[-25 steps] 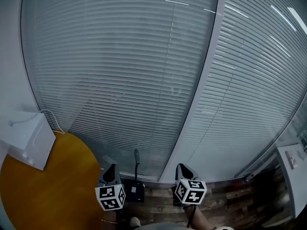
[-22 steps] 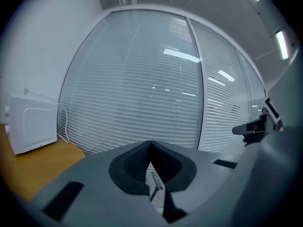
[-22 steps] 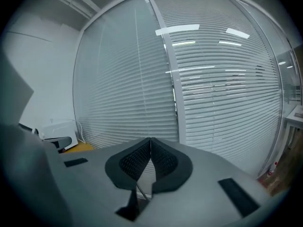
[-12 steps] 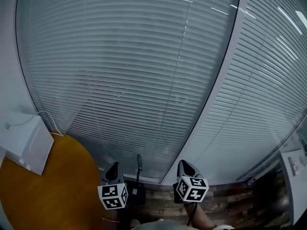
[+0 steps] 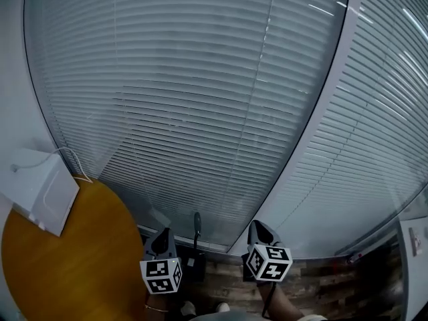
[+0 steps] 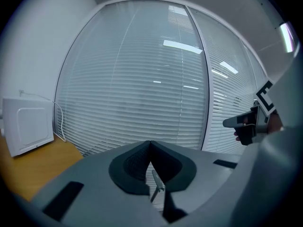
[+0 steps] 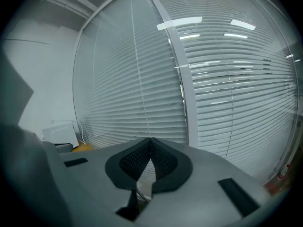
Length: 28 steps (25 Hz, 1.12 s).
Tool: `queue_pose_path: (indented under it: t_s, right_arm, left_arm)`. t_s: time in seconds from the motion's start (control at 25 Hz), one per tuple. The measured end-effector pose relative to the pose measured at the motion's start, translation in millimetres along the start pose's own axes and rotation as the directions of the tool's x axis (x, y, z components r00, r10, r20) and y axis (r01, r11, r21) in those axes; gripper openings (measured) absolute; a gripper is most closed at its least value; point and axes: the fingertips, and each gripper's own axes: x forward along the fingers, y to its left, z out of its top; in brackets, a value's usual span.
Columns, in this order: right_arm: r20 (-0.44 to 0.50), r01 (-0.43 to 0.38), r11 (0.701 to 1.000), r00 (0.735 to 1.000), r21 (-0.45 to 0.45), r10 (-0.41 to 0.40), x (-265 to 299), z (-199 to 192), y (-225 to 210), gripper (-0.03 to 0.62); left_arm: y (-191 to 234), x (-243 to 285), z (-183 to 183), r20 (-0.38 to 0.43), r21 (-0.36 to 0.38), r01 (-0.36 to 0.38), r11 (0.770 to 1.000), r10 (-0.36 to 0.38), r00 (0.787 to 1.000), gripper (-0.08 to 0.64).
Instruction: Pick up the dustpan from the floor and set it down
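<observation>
A dark dustpan (image 5: 192, 265) stands on the wooden floor at the foot of the blinds, its thin handle (image 5: 197, 223) upright. In the head view it lies between my two grippers and below them. My left gripper (image 5: 161, 234) hangs just left of the handle, its jaws shut with nothing in them (image 6: 150, 143). My right gripper (image 5: 258, 227) is further right, also shut and empty (image 7: 150, 139). A thin grey handle (image 6: 156, 184) shows through the gap under the left jaws. Neither gripper touches the dustpan.
A wall of closed white blinds (image 5: 221, 112) with a white post (image 5: 314, 132) fills the front. A round orange table (image 5: 73, 253) with a white box (image 5: 40, 191) and cable stands at the left. The person's shoes (image 5: 189, 307) show on the plank floor (image 5: 321, 287).
The head view has swung a little, so the blinds post sits further right. Both grippers stay shut and have drifted slightly along the wall. The dustpan has not moved.
</observation>
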Motion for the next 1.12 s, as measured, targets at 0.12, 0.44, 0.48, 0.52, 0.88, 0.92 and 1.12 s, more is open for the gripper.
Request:
queue_pose_path:
  t_s: [0.12, 0.44, 0.48, 0.52, 0.88, 0.92, 1.12]
  right_arm:
    - [-0.011, -0.019, 1.0, 1.0, -0.002, 0.018, 8, -5, 2, 0.032]
    - [-0.105, -0.086, 0.996, 0.991, 0.008, 0.086, 36, -60, 17, 0.032]
    - [-0.118, -0.093, 0.996, 0.989, 0.016, 0.094, 40, -71, 20, 0.032]
    - [-0.131, -0.099, 0.995, 0.986, 0.023, 0.101, 43, -81, 22, 0.032]
    - [-0.226, -0.12, 0.991, 0.966, 0.052, 0.128, 66, -183, 38, 0.032]
    - [-0.24, -0.117, 0.992, 0.962, 0.056, 0.127, 67, -197, 39, 0.032]
    - [-0.289, -0.114, 0.992, 0.949, 0.054, 0.125, 76, -255, 46, 0.032]
  left_arm:
    - [-5, 3, -7, -0.015, 0.004, -0.001, 1.0, 0.001, 1.0, 0.017]
    - [3, 8, -58, -0.099, -0.052, -0.056, 0.997, 0.051, 0.994, 0.017]
    - [5, 10, -67, -0.11, -0.061, -0.062, 0.996, 0.055, 0.992, 0.017]
    - [6, 12, -76, -0.121, -0.068, -0.067, 0.995, 0.059, 0.991, 0.017]
    - [25, 20, -169, -0.186, -0.083, -0.094, 0.992, 0.077, 0.979, 0.017]
    - [29, 19, -181, -0.193, -0.084, -0.096, 0.992, 0.078, 0.978, 0.017]
    - [52, 21, -234, -0.224, -0.09, -0.128, 0.988, 0.106, 0.969, 0.017]
